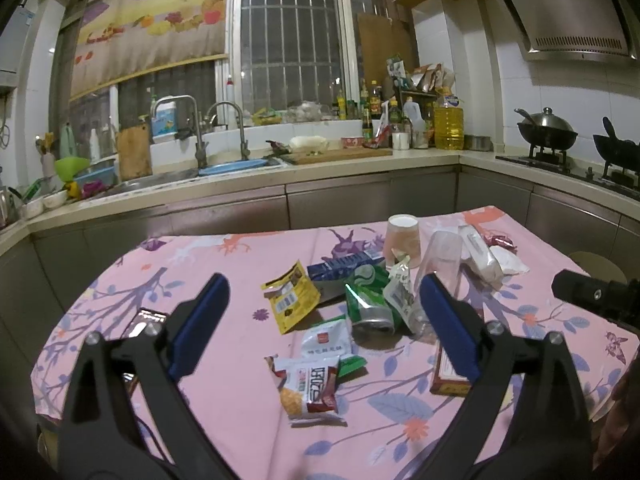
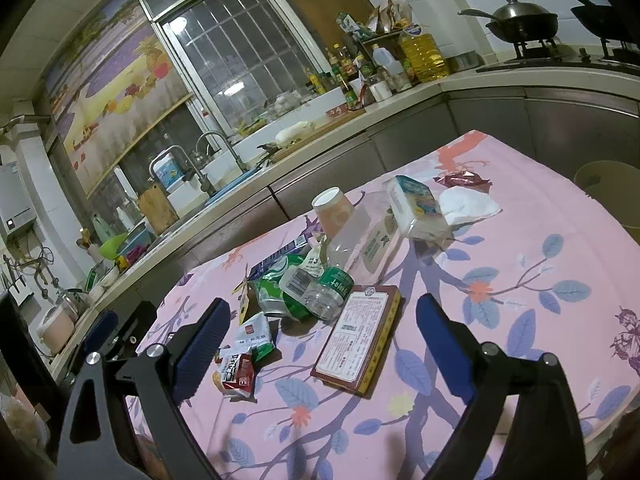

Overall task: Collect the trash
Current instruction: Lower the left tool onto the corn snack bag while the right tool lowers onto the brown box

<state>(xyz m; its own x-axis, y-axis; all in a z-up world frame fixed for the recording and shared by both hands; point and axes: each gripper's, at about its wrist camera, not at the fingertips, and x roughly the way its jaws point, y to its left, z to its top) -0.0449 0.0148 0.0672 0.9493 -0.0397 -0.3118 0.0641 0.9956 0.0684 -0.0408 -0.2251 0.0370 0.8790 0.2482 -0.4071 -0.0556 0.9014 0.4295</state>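
Observation:
Trash lies on a table with a pink flowered cloth (image 1: 224, 412). In the left wrist view: a yellow packet (image 1: 290, 296), a green crushed can (image 1: 370, 300), a red-and-white snack packet (image 1: 310, 390), a white sachet (image 1: 326, 338), a paper cup (image 1: 402, 240), a clear plastic cup (image 1: 442, 260). My left gripper (image 1: 324, 324) is open above the pile, empty. In the right wrist view: a red flat box (image 2: 358, 338), a crushed water bottle (image 2: 326, 290), a tissue pack (image 2: 418, 206). My right gripper (image 2: 322, 344) is open over the box, empty.
A kitchen counter (image 1: 248, 178) with sink, taps and bottles runs behind the table. A stove with woks (image 1: 546, 130) stands at the right. A round stool (image 2: 608, 184) stands beyond the table's right edge. The other gripper (image 1: 596, 294) shows at the right of the left wrist view.

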